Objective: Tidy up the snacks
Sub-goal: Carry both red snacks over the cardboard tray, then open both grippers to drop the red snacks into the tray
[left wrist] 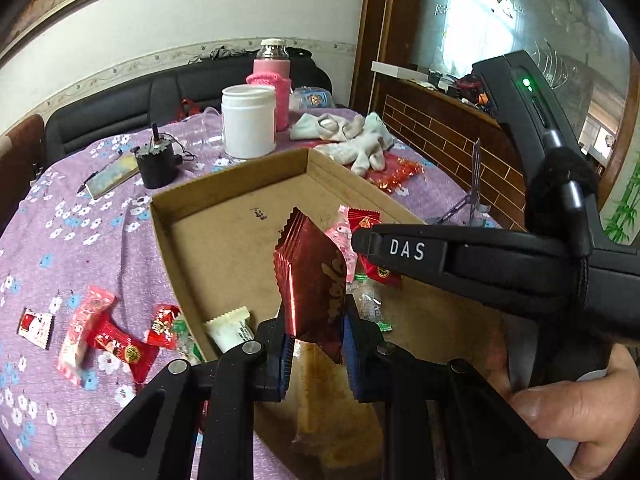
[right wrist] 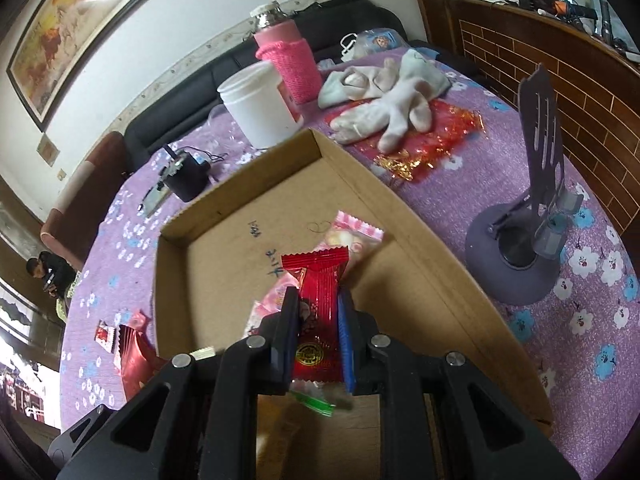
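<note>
My left gripper (left wrist: 316, 344) is shut on a dark red foil packet (left wrist: 314, 280), which stands upright above the cardboard tray (left wrist: 224, 248). From the right, my right gripper (left wrist: 362, 242) reaches in over the tray. In its own view the right gripper (right wrist: 317, 296) is shut on a red candy wrapper with a gold emblem (right wrist: 320, 280). A pink packet (right wrist: 352, 236) lies on the tray floor beyond it. Near the tray's front lie a white bar (left wrist: 230, 328) and a green-ended candy (right wrist: 316, 400). Several red snacks (left wrist: 108, 336) lie on the purple cloth left of the tray.
Behind the tray stand a white jar (left wrist: 248, 120), a pink-sleeved bottle (left wrist: 272, 80) and a black device (left wrist: 156, 160). White socks (left wrist: 352, 140) lie on red foil. A grey phone stand (right wrist: 520, 256) is right of the tray. A hand (left wrist: 580, 412) holds the right gripper.
</note>
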A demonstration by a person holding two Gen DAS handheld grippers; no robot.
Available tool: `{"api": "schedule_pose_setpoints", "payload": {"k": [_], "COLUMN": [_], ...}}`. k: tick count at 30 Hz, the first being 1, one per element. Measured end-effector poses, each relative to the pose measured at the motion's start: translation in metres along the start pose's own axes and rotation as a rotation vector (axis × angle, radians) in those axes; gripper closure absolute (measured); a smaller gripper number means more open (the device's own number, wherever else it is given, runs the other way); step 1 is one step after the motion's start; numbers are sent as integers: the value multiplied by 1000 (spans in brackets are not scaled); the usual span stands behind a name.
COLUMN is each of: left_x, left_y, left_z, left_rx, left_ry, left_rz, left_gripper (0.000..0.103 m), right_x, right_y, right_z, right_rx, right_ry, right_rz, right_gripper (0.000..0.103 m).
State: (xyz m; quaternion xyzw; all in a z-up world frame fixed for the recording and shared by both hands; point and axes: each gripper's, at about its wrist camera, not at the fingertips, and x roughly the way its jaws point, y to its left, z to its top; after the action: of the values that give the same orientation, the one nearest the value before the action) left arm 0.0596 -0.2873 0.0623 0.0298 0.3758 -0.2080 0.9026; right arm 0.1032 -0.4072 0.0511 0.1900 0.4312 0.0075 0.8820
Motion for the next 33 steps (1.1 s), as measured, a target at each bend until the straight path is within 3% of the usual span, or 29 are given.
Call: {"api": "schedule_pose_setpoints", "payload": {"k": [13, 24, 33], "left_x": [6, 6, 7], "left_y": [-3, -6, -5], "left_z": [-5, -13, -14], "left_rx": [10, 89, 116], "left_ry": [-19, -70, -84], "left_rz": [27, 76, 70], "left_gripper": [82, 80, 80], "right_x": [7, 13, 15], "right_y": [1, 8, 12], "right_z": [0, -3, -5], "right_rx": [3, -42, -78], "right_ry": [24, 35, 36], "right_rz": [0, -60, -100], "right_gripper": [86, 85, 85]}}
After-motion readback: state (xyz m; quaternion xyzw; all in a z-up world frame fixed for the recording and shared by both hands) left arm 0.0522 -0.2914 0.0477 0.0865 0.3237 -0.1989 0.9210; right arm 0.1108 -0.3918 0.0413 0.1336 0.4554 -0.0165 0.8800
